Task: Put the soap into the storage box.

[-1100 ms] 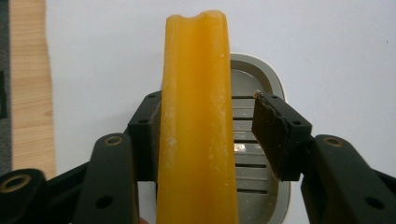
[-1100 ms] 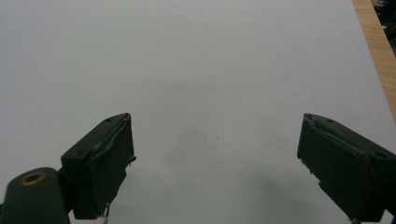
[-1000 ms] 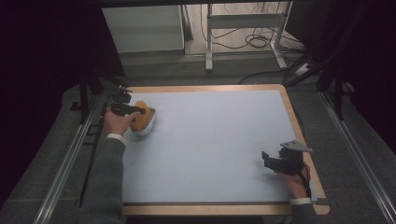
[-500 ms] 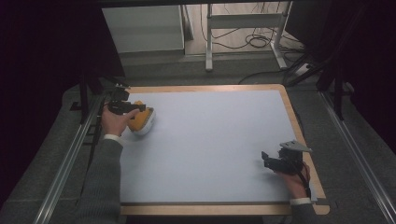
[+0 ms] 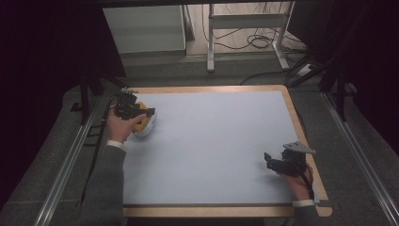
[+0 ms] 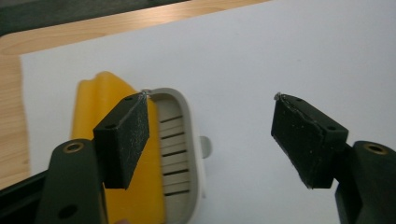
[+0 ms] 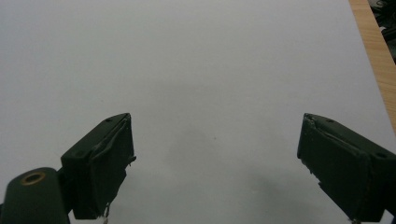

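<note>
Sponge holder [image 6: 173, 158] lies flat, long axis along left tongs [image 6: 210, 135].

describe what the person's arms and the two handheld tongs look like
Both forearms wear grey sleeves with pale cuffs showing at the wrists. The left black two-jaw tongs have blocky dark pads on arms fixed with brass-coloured rivets. The right black tongs match, with worn, chipped pad edges, a grey three-cornered plate on top and a thin cable trailing toward the wrist.
</note>
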The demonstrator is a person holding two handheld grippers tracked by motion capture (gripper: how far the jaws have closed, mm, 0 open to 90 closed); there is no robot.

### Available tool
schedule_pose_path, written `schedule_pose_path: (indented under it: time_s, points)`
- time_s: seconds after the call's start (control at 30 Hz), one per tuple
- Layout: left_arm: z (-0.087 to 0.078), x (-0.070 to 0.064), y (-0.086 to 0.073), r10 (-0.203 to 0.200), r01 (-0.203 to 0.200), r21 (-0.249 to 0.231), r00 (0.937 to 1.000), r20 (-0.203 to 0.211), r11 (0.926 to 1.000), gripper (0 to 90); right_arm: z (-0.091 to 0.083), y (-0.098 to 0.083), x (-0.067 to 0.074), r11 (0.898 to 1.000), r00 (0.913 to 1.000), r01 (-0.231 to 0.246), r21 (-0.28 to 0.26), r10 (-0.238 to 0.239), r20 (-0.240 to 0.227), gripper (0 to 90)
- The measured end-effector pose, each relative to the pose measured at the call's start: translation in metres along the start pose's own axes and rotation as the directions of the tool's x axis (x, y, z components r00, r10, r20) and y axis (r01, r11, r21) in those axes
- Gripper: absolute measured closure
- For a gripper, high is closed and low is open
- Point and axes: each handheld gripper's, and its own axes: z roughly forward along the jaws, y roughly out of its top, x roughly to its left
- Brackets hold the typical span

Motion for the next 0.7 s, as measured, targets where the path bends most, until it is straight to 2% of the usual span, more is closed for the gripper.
schedule_pose_path:
  time_s: [0.13,0.27,0.37,0.57,0.63,0.7]
  points:
    - [-0.003,-0.006,-0.009,0.016,-0.015,-0.004,0.9993,0.035,0.9999,27.9,-0.001,0.000,0.000,1.000,1.0000,0.004,-0.005,-0.004,-0.002,10.8]
    - [-0.004,-0.017,-0.022,0.046,-0.046,-0.012,0.9973,0.058,0.9989,27.9,-0.001,0.000,0.001,1.000,1.0000,0.005,-0.006,-0.005,-0.004,10.8]
    - [-0.005,-0.021,-0.029,0.055,-0.054,-0.015,0.9961,0.069,0.9984,27.8,-0.001,0.001,0.002,1.000,1.0000,0.007,-0.009,-0.007,-0.003,10.8]
    - [-0.015,-0.035,-0.055,0.077,-0.075,-0.024,0.9922,0.098,0.9969,26.4,-0.001,0.001,0.003,1.000,1.0000,0.008,-0.006,-0.008,-0.005,10.8]
    - [-0.018,-0.040,-0.065,0.075,-0.072,-0.028,0.9890,0.128,0.9970,26.4,-0.001,0.001,0.002,1.000,1.0000,0.008,-0.006,-0.008,-0.005,10.8]
    - [-0.019,-0.043,-0.074,0.076,-0.074,-0.024,0.9875,0.138,0.9970,26.2,-0.001,0.001,0.002,1.000,1.0000,0.007,-0.006,-0.007,-0.004,10.8]
